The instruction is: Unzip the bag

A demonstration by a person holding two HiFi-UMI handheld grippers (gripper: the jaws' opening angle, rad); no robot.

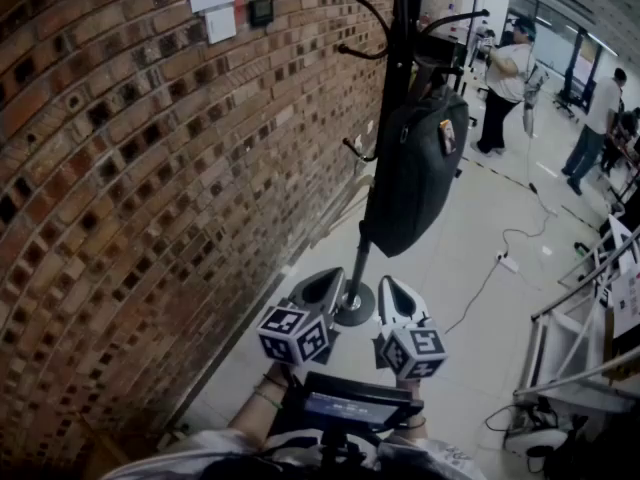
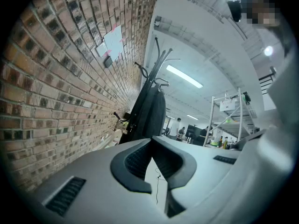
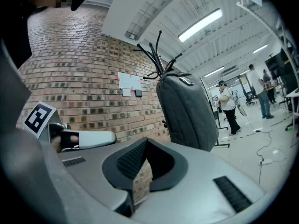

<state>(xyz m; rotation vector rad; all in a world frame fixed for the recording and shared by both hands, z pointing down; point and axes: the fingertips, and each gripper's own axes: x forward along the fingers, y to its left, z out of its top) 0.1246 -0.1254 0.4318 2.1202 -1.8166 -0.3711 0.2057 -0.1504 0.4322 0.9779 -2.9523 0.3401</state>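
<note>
Ahead, the dark bag (image 1: 415,173) hangs from a coat stand (image 1: 400,28) beside the brick wall (image 1: 130,168). It is in front of both tongs, well apart from them and touched by neither. The left tongs (image 1: 333,276) and right tongs (image 1: 390,283) are held side by side, pointing toward the bag. Each is closed tip to tip, with nothing between.

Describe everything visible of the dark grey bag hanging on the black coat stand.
The dark grey fabric bag is rounded, with a small patch near its top. It hangs upright from the black metal coat stand, beside the red brick wall. It looks closed; its zip is hard to see. Nothing else touches it.
</note>
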